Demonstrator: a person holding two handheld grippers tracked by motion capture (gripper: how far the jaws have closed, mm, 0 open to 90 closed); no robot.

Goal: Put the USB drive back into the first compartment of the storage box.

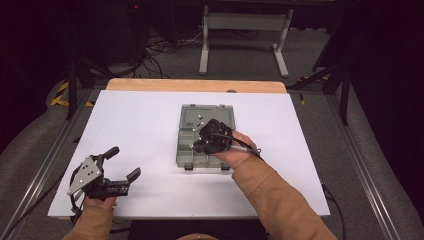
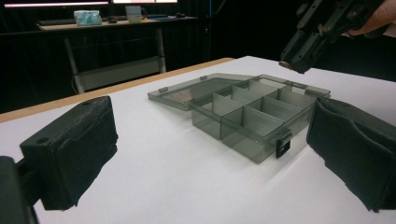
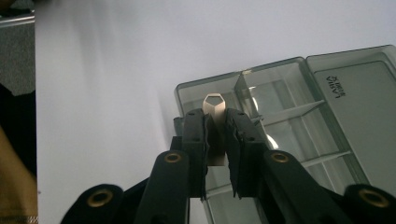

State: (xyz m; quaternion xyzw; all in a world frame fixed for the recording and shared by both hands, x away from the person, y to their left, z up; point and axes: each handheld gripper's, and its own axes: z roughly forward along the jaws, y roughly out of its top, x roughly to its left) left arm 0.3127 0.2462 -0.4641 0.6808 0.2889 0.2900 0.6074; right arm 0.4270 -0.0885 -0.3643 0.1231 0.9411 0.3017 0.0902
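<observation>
Left gripper (image 1: 120,167) resting low at the near left of the white table (image 1: 140,125), jaws spread wide, nothing between them. Farther in, right gripper (image 3: 215,122) hovering over the open grey compartment box (image 1: 206,136), jaws pressed together and pinching a small pale metal piece (image 3: 214,103) above a corner compartment. Beyond, lid (image 1: 207,116) lying flat open on the table.

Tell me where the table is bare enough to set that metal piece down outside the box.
Bare white table stretches between the open compartment box and the left gripper; a wide strip also lies right of the box. It is crowded over the box, where the right gripper holds the metal piece.
</observation>
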